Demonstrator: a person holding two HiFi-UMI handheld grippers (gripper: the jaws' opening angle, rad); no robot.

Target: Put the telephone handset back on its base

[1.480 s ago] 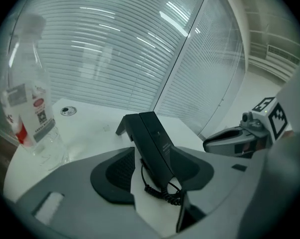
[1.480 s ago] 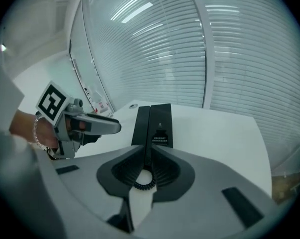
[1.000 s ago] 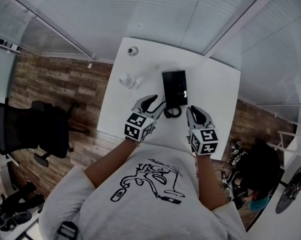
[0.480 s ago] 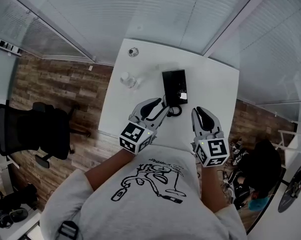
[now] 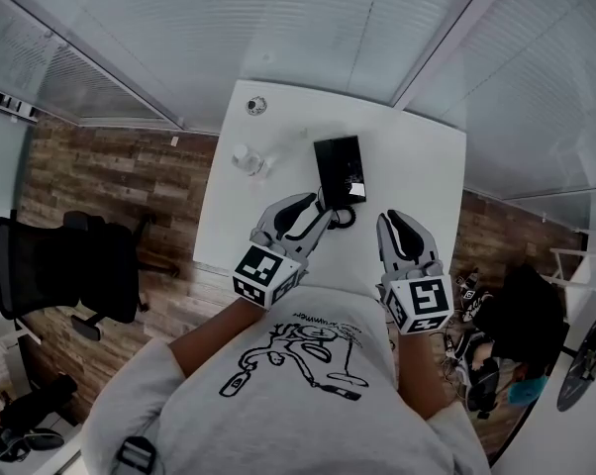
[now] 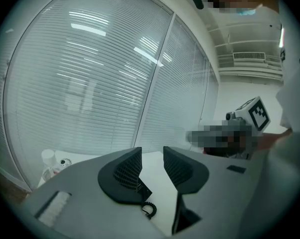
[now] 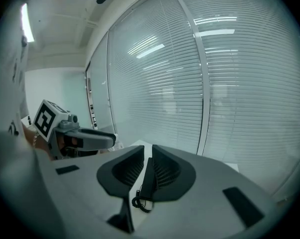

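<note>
The telephone (image 5: 340,167) lies flat and black in the upper middle of the head view, at the centre of the white table (image 5: 422,166). From this height I cannot tell the handset apart from the base, so I cannot say whether it sits in its cradle. Its coiled cord (image 5: 340,218) curls off the near end of the telephone, toward me.

My left gripper (image 5: 316,212) is just below and left of the telephone, its tips close beside the cord. In the left gripper view its jaws are closing with only bare tabletop between them; one corner of the telephone and the cord show past the left jaw, not in the gap.

My right gripper (image 5: 394,224) is lower right of the telephone and clear of it. Its jaws are drawn almost together, leaving a thin slit and gripping nothing; through that slit I see the telephone edge-on, farther along the table.

Out toward the upper left of the table a small clear bottle (image 5: 246,158) stands, with a little round thing (image 5: 255,105) beyond it near the far corner. A black office chair (image 5: 60,265) sits at the left edge on the wooden floor (image 5: 130,181).
</note>
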